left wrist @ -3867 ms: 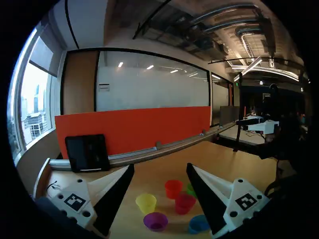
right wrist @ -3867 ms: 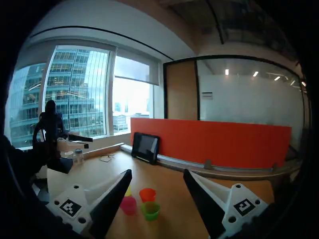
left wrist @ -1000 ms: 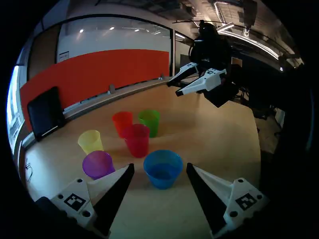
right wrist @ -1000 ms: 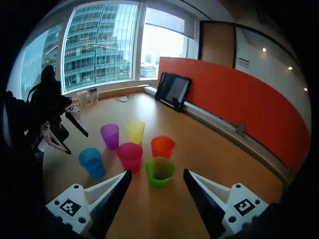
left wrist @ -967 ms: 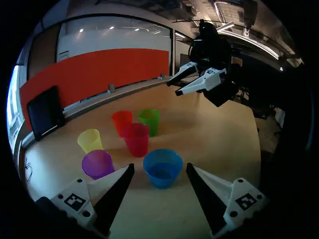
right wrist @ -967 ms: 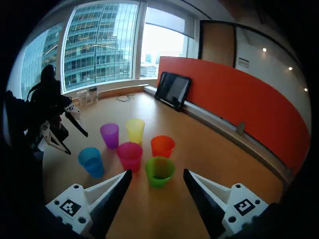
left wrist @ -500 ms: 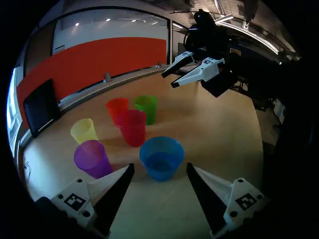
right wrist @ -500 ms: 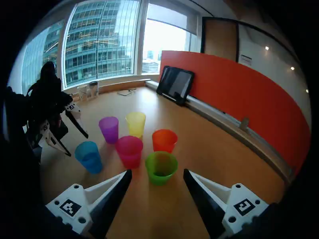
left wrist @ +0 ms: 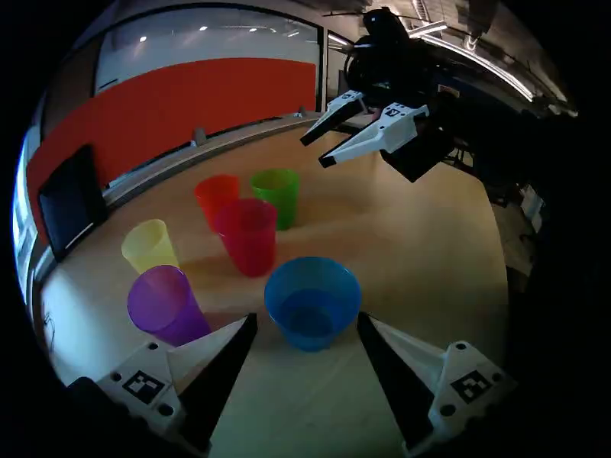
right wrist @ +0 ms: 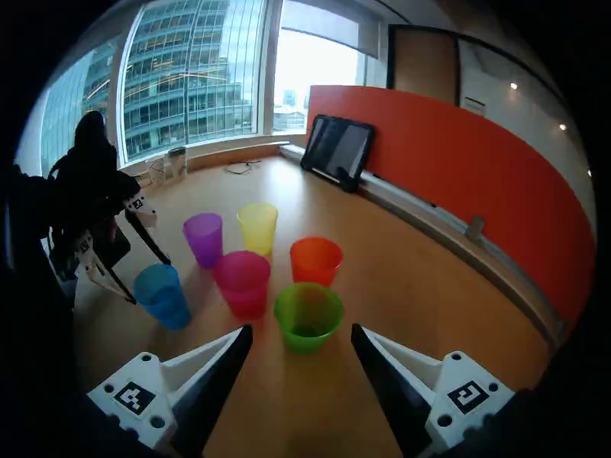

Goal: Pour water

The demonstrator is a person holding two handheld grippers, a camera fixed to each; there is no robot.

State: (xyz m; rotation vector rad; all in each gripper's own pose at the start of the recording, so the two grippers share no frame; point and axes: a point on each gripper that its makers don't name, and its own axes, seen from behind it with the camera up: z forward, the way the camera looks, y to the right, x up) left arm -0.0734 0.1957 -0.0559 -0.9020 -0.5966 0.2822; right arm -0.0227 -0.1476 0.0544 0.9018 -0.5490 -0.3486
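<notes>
Since half a second ago, both grippers have closed in on the cups.

Left gripper view: the left gripper (left wrist: 305, 319) is spread wide and grasps nothing. The blue cup (left wrist: 313, 301), with liquid in its bottom, stands upright on the table (left wrist: 428, 244), just ahead between the fingertips. The purple cup (left wrist: 164, 304), yellow cup (left wrist: 149, 244), pink cup (left wrist: 246, 235), orange cup (left wrist: 216, 200) and green cup (left wrist: 276, 197) stand behind it. The right gripper (left wrist: 313, 153) hovers beyond them, fingers apart.

Right gripper view: the right gripper is released and empty. The green cup stands upright just ahead between its fingertips, with the pink cup just beside it.
</notes>
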